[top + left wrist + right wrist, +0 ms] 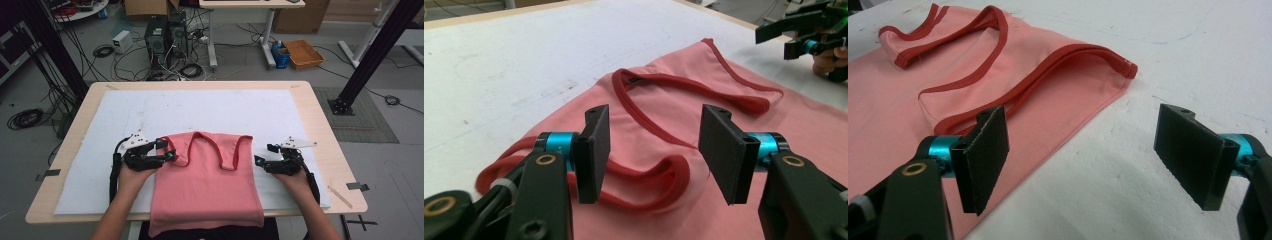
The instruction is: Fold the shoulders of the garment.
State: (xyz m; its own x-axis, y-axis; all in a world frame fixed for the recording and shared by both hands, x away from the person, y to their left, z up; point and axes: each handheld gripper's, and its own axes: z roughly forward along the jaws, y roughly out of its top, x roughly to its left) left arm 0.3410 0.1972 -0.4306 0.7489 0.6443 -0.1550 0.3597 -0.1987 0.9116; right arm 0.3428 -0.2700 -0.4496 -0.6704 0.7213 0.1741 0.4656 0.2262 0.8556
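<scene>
The top (207,182), a pink sleeveless one with darker red trim, lies at the lower middle of the high view, flat on the white mat (100,130) that covers the surface (320,125). Its straps point toward the far edge and its hem hangs over the near edge. The body looks narrow and doubled, so I judge a lengthwise fold is already made; the straps lie loose and uneven, and any crosswise folding looks undone.

The left gripper (169,151) sits at the top's left shoulder in the high view. Its jaws stand about half open and grip nothing; a loop of red strap lies below and between them. The right gripper (263,155) rests just off the top's right edge over bare mat, jaws wide apart and empty.

The left gripper view shows the strap (644,192) curling right under the jaws, a detail too small to read from above, and the right gripper at its upper right corner. The right gripper view shows stacked trim edges at the armhole corner (1130,67), evidence of layers that the high view flattens. The high view alone gives the overhanging hem and the floor (240,55) with cables beyond.
</scene>
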